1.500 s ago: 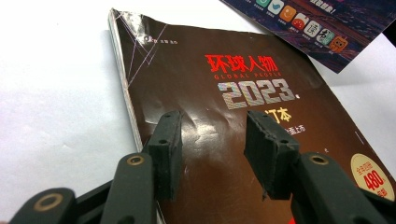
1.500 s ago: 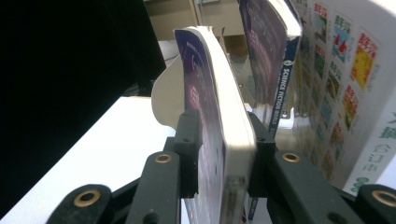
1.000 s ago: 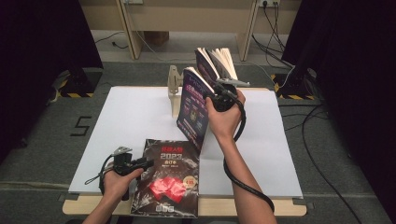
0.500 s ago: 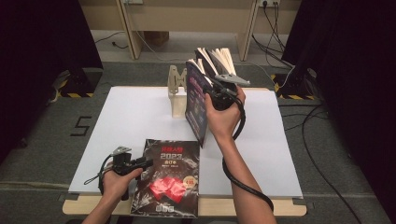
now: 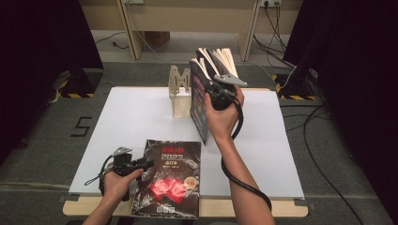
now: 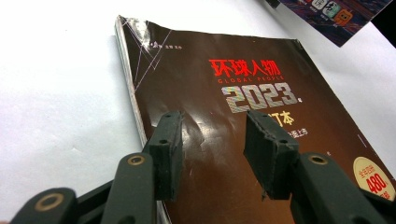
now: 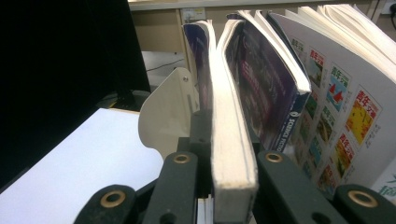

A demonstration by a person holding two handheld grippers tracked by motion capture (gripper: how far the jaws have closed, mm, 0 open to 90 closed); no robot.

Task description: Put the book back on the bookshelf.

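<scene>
Two grippers, one dark magazine, one beige bookend, and a bunch of upright books, at least three, exact count unclear.

Left gripper (image 5: 143,164) near front left corner of the desk (image 5: 136,117), jaws partly open, poised over the left edge of the dark magazine (image 5: 170,178); in the left gripper view the pads sit apart above the cover (image 6: 224,140), contact not clear, nothing pinched between them. Magazine flat at the front edge of the desk, slightly overhanging it, red and silver "2023" print facing up.

Right gripper (image 5: 213,91) raised over the back middle of the desk, clamped on the bunch of books (image 5: 199,101) held upright; in the right gripper view a thick white page block (image 7: 229,154) squeezed between both jaws, more colourful covers fanning out to the right, pages splaying at the top.

Beige bookend (image 5: 179,96) standing near the back edge, just left of the held books, touching or nearly so, cannot tell which. Cable (image 5: 234,173) trailing from the right gripper along the forearm.
</scene>
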